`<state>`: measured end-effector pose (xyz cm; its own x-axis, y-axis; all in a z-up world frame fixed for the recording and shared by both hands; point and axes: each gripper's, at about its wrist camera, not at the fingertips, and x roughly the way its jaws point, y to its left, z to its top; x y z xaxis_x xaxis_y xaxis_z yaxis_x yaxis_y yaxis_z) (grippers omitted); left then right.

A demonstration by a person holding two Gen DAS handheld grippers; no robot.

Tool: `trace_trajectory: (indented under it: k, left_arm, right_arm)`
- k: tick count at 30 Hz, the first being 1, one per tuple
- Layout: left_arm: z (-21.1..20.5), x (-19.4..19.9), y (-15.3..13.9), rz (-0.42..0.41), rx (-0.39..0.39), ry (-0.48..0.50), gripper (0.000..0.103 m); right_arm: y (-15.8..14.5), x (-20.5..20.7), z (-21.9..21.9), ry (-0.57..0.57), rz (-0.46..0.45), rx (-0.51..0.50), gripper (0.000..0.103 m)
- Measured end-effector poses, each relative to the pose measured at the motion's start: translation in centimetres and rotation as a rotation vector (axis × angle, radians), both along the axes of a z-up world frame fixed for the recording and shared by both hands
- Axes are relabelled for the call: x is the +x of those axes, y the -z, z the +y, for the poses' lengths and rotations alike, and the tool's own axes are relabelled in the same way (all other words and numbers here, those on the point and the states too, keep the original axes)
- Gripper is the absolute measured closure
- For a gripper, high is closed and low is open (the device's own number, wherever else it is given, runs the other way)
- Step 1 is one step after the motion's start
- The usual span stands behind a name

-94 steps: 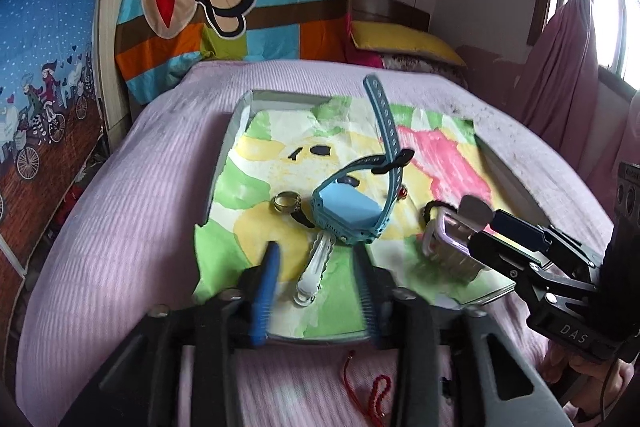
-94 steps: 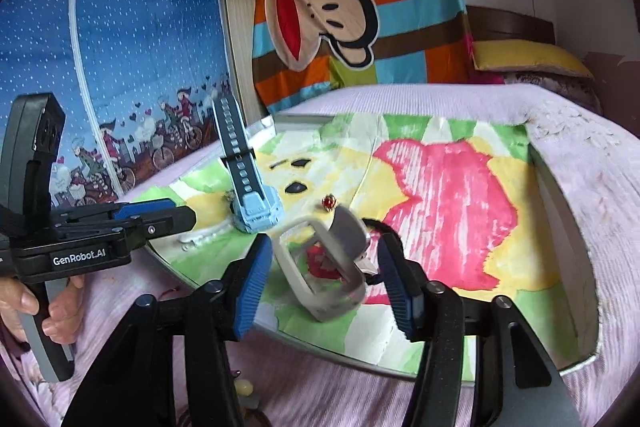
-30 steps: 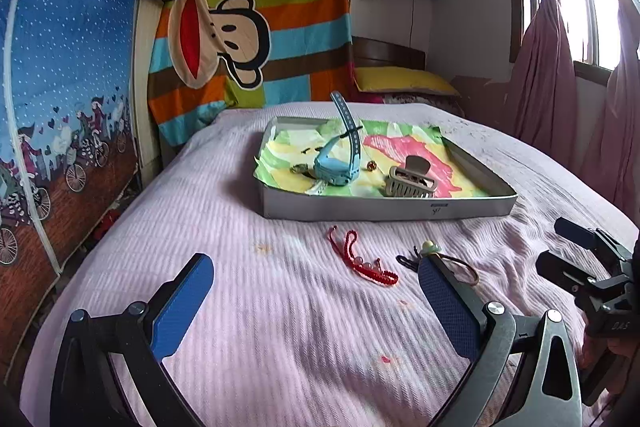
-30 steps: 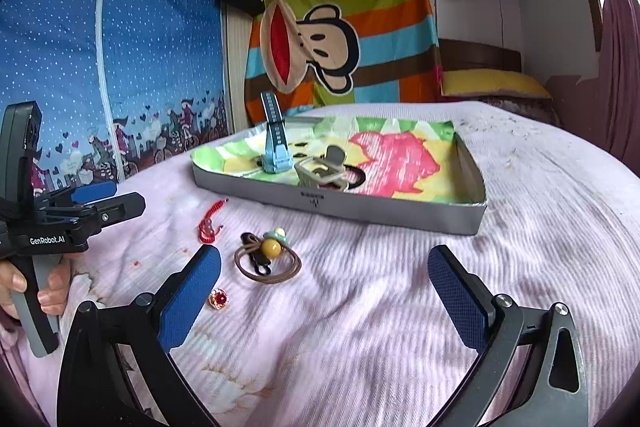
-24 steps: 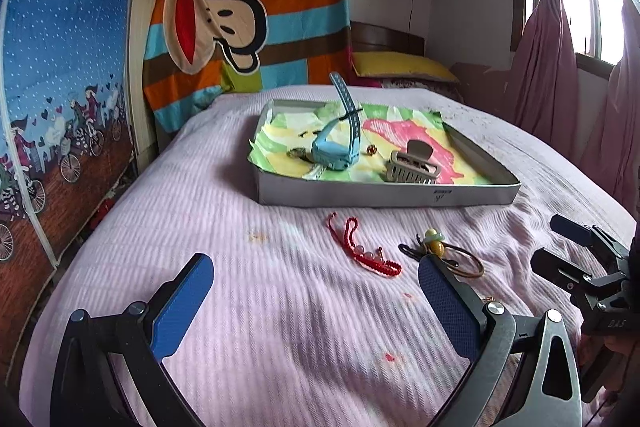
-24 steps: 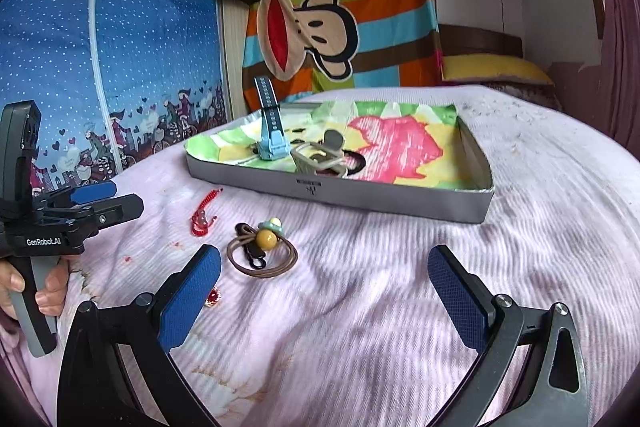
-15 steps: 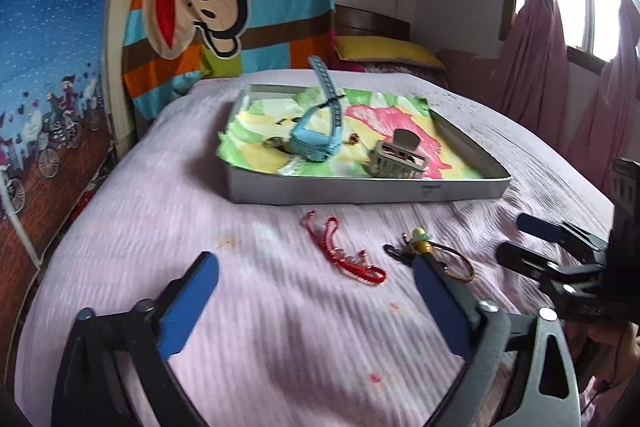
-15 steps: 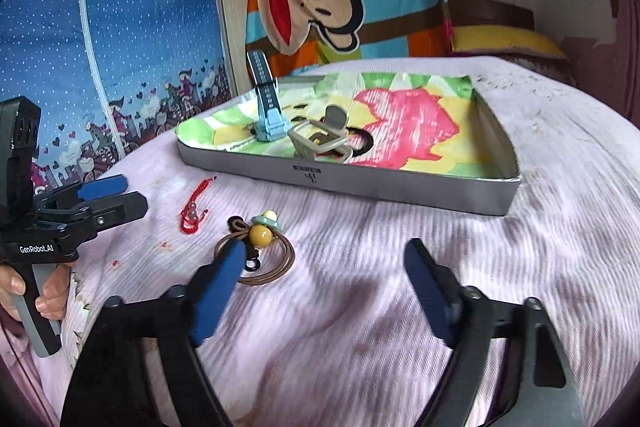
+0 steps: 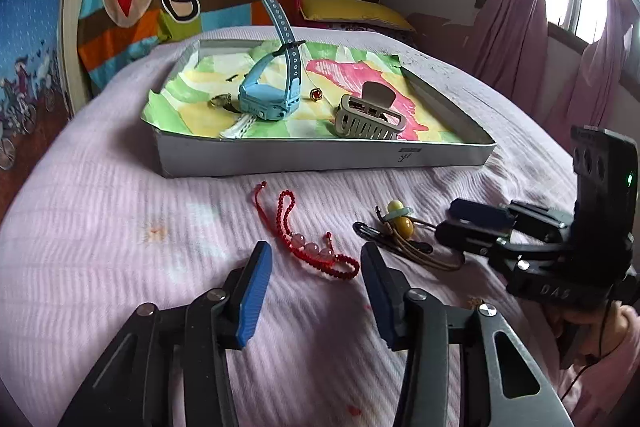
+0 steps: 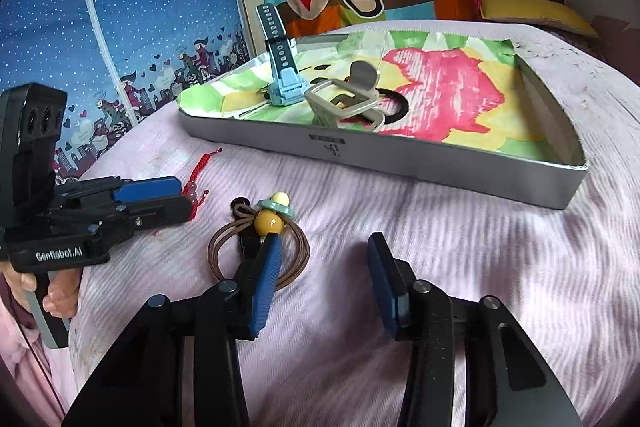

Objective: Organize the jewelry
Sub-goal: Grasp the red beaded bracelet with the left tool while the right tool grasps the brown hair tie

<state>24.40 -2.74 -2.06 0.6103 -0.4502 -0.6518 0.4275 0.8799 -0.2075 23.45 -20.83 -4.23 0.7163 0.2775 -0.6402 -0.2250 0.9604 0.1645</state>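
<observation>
My left gripper has its jaws apart, low centre of frame, straddling the red bracelet on the bedspread. It looks light and limp; I'd pinch the bead cluster. My right gripper, jaws also apart, sits beside the hair tie.

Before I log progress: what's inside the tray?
The tray holds a blue watch, grey hair clip, ring, red bead, white strap; under the watch is hidden.
</observation>
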Motion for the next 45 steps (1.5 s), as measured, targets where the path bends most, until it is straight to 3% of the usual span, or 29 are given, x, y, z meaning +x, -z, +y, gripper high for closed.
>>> trace_trajectory:
  k: [6,19,24,30,45]
  left_arm:
    - [0.1,0.9,0.8,0.052,-0.027,-0.013,0.07]
    - [-0.2,0.7,1.2,0.052,-0.011,-0.016,0.086]
    - [-0.2,0.7,1.4,0.057,-0.015,-0.017,0.097]
    - [-0.4,0.4,1.4,0.038,-0.011,-0.023,0.098]
    - [-0.8,-0.9,1.3,-0.027,-0.011,0.003,0.098]
  right_arm:
    - [0.7,0.3,0.8,-0.012,0.019,-0.038,0.067]
    - [1.1,0.4,1.3,-0.02,0.031,-0.082,0.072]
    - [1.0,0.1,1.7,-0.04,0.02,-0.083,0.088]
    - [0.9,-0.3,2.0,-0.042,-0.001,-0.088,0.097]
    - [-0.2,-2.2,0.5,-0.012,-0.135,-0.03,0.099]
